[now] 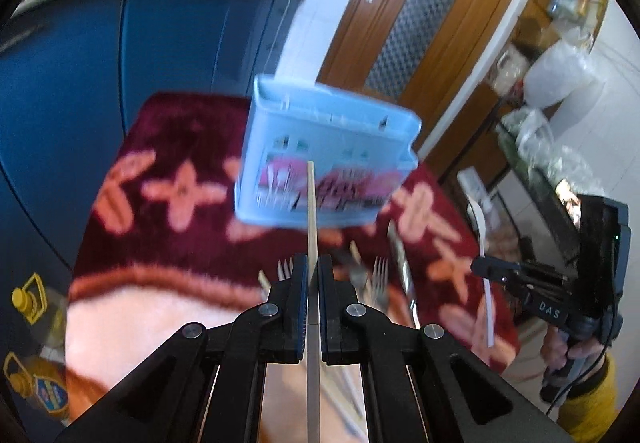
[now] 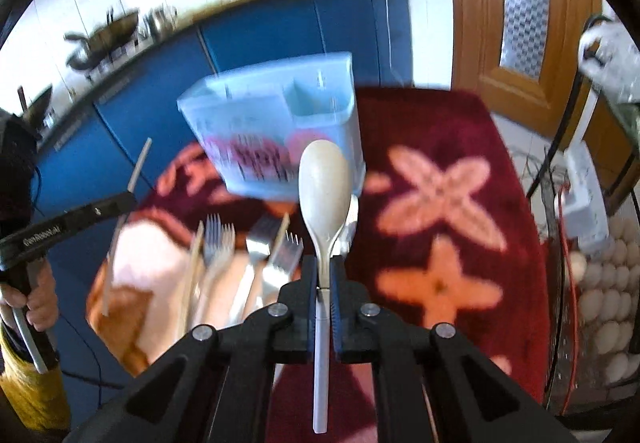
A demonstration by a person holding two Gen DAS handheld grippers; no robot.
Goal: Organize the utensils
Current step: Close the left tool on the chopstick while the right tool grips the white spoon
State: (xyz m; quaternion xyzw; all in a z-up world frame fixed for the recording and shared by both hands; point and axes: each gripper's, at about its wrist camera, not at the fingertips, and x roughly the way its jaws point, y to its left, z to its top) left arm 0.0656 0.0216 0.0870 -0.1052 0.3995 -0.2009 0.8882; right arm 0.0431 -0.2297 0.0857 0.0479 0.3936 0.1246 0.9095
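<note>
My left gripper [image 1: 313,261] is shut on a thin wooden chopstick [image 1: 311,203] that sticks out forward, lifted above the cloth. My right gripper [image 2: 325,267] is shut on the handle of a beige spoon [image 2: 324,187], bowl forward. Beyond both stands a light blue utensil holder [image 1: 320,147] [image 2: 272,123] with compartments, on a maroon flowered cloth [image 2: 440,183]. Several forks [image 2: 218,239] and more chopsticks [image 2: 192,271] lie on the cloth below the grippers. In the right wrist view the left gripper [image 2: 128,199] shows at the left with its chopstick [image 2: 141,163].
Blue cabinets [image 1: 180,43] run behind the table, with a wooden door [image 1: 420,11] beside them. Oil bottles [image 1: 36,383] stand at the left. A tray of eggs [image 2: 608,283] and a white power strip [image 2: 584,203] sit off the cloth's right edge. A knife [image 1: 400,255] lies among the forks.
</note>
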